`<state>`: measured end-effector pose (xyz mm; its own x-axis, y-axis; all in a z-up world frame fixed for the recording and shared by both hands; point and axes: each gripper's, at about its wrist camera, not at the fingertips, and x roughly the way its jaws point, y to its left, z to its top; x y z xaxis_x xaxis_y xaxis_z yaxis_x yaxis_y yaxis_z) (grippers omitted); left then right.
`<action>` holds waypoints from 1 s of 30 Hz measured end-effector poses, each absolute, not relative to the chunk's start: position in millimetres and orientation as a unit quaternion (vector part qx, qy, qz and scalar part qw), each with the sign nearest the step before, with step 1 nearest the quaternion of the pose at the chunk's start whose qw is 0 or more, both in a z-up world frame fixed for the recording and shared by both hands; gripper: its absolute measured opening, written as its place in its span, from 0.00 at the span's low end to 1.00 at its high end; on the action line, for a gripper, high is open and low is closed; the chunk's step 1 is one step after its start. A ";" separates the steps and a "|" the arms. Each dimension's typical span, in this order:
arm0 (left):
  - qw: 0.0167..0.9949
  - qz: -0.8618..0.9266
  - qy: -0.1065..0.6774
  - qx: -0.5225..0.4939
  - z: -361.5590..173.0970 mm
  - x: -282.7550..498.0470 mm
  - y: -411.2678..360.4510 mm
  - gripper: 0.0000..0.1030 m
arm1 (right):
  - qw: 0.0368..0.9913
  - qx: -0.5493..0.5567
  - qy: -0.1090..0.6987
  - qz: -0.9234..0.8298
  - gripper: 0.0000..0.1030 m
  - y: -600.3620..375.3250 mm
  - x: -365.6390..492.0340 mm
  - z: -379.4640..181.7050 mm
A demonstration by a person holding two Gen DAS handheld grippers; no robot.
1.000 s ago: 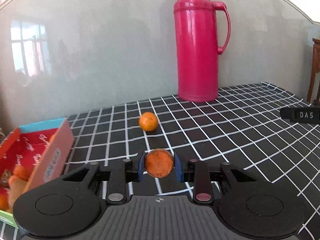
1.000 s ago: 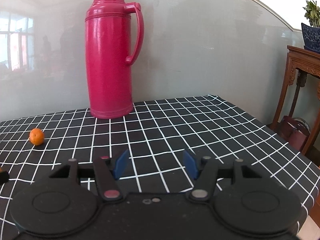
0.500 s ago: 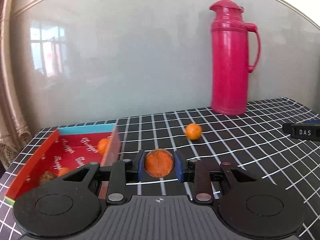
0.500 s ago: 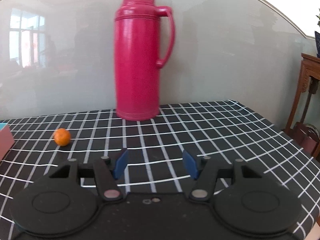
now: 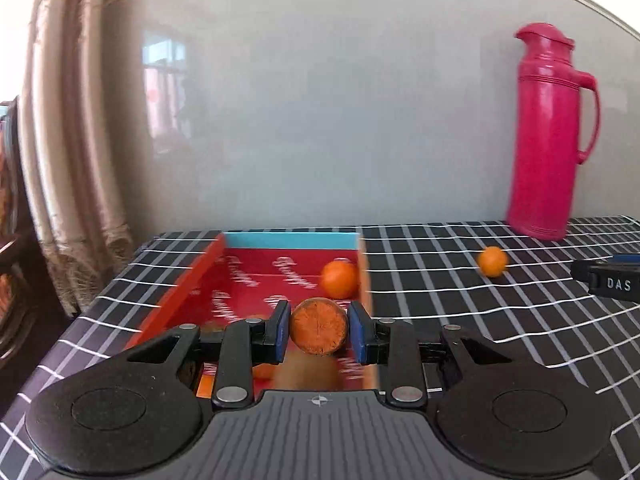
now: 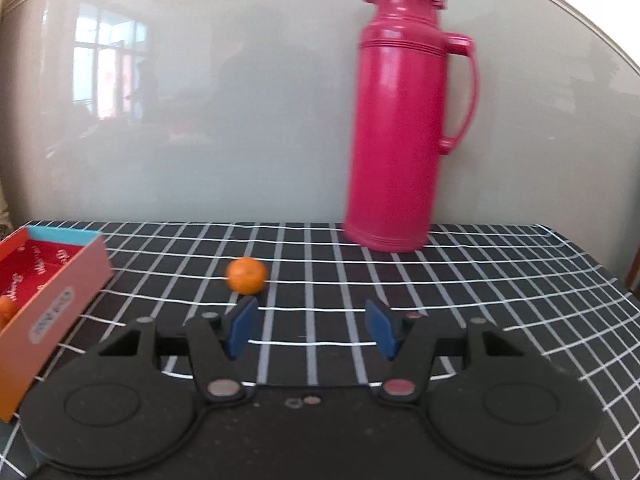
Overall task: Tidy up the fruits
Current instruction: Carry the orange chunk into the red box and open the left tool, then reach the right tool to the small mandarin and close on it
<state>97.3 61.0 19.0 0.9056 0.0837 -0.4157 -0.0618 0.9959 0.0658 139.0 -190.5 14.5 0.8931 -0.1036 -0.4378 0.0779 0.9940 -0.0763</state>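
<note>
My left gripper (image 5: 319, 333) is shut on a small orange (image 5: 319, 332) and holds it above the near right part of the red open box (image 5: 192, 280). Another orange (image 5: 340, 279) lies inside the box by its right wall, and more fruit shows dimly under the fingers. A loose orange (image 5: 493, 262) lies on the checked tablecloth right of the box; it also shows in the right wrist view (image 6: 246, 275). My right gripper (image 6: 312, 330) is open and empty, just behind and right of that orange. The box (image 6: 52, 304) is at the right wrist view's left edge.
A tall pink thermos (image 5: 550, 132) stands at the back of the table by the wall, also in the right wrist view (image 6: 404, 120). A curtain (image 5: 68, 160) hangs past the table's left edge. The right gripper's tip (image 5: 608, 280) shows at the right.
My left gripper has swung left with the orange, from over the cloth to over the box. My right gripper has turned left, toward the loose orange.
</note>
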 end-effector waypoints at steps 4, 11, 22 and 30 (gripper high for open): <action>0.973 0.061 0.221 0.015 12.7 99.5 84.9 0.30 | 0.972 -0.036 0.229 -0.033 0.57 -174.4 142.9 11.8; 0.971 0.115 0.210 -0.003 8.0 99.5 115.6 0.30 | 0.971 -0.044 0.233 -0.024 0.57 -160.6 144.7 7.3; 0.971 0.125 0.205 0.014 6.1 99.8 106.4 0.31 | 0.972 -0.044 0.230 -0.022 0.57 -163.6 142.9 9.6; 0.977 0.136 0.158 0.033 10.9 91.1 96.8 0.94 | 0.973 -0.046 0.223 -0.023 0.63 -170.4 139.5 10.7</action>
